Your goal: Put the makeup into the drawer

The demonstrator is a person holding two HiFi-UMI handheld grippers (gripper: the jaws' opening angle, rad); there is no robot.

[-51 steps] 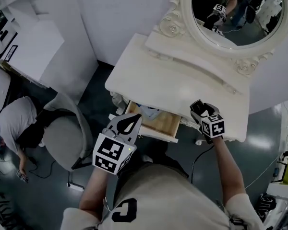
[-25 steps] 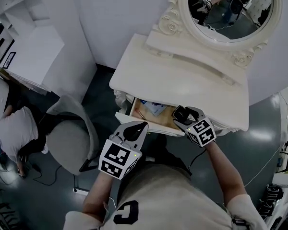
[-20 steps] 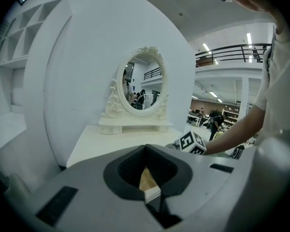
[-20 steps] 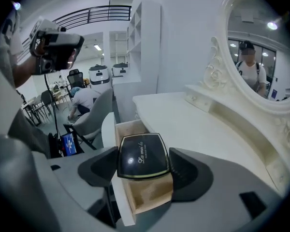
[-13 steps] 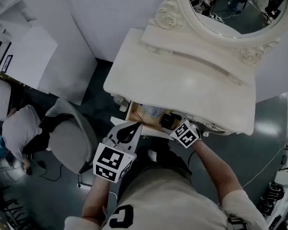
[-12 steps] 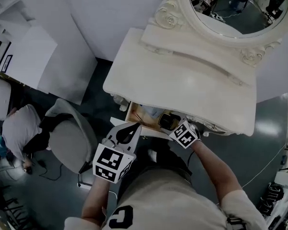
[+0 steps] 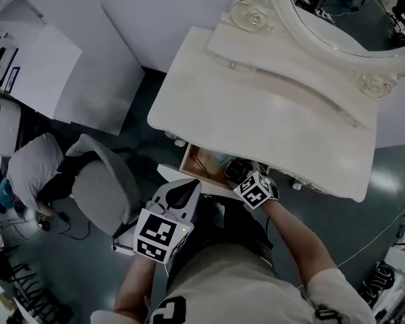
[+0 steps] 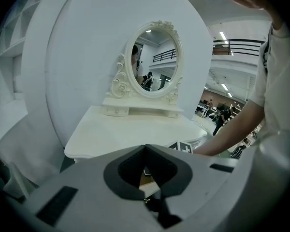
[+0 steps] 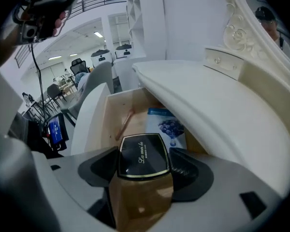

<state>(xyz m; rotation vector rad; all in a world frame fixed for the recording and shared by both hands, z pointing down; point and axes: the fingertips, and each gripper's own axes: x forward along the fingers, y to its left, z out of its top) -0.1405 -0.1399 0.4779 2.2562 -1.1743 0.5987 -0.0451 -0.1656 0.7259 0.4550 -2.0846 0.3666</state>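
Observation:
The makeup is a black compact [image 9: 142, 156] with a gold rim and gold script on its lid. My right gripper [image 9: 144, 167] is shut on it, a pad pressed against each side. It hangs over the open wooden drawer [image 9: 111, 112] of the white vanity; in the head view the compact [image 7: 234, 169] sits just above the drawer [image 7: 197, 159]. My left gripper [image 7: 182, 193] is shut and empty, in front of the drawer's white front panel. From the left gripper view, the jaws [image 8: 146, 149] meet with nothing between them.
A blue packet [image 9: 166, 127] and a thin pinkish stick [image 9: 124, 122] lie in the drawer. The vanity top [image 7: 270, 113] overhangs the drawer's back, with an oval mirror [image 7: 344, 12] behind it. A grey chair [image 7: 104, 187] stands to the left, and a person [image 7: 27, 174] crouches beyond it.
My right gripper has carried the compact from the vanity's front right, leftwards and down, to over the open drawer. The left gripper has shifted slightly and stays shut.

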